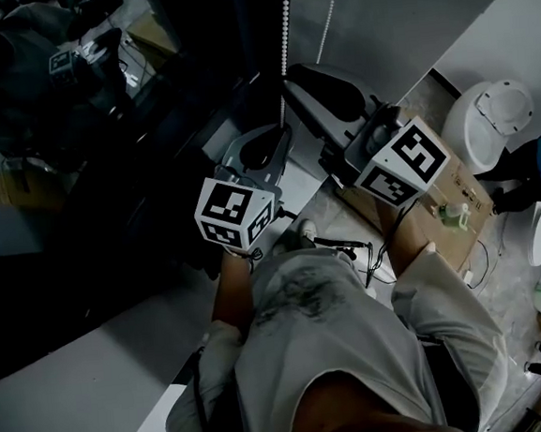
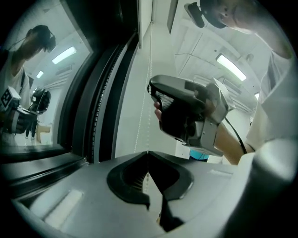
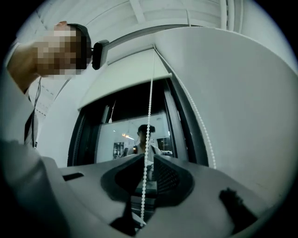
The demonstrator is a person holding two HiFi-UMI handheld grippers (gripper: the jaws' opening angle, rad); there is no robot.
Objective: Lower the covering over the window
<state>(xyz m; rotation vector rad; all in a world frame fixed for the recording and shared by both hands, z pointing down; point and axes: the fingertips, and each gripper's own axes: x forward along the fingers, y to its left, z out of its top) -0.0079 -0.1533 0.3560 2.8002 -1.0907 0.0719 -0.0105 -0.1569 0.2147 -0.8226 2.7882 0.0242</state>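
Observation:
A white bead chain (image 1: 284,21) hangs beside the dark window (image 1: 79,180). My left gripper (image 1: 274,144) points level at it, and in the left gripper view (image 2: 148,154) its jaws are shut on the bead chain (image 2: 150,93). My right gripper (image 1: 298,78) is higher up the same chain. In the right gripper view (image 3: 148,162) its jaws stand apart, and the bead chain (image 3: 150,107) runs loose through the gap. The grey roller blind (image 3: 121,79) covers only the top of the window (image 3: 130,135). A second strand (image 3: 200,121) hangs to the right.
A grey wall (image 1: 403,11) stands right of the chain. On the floor below are a cardboard box (image 1: 440,214), a white round bin (image 1: 488,121) and cables. The black window frame (image 2: 100,93) is just left of the chain. The glass reflects the person.

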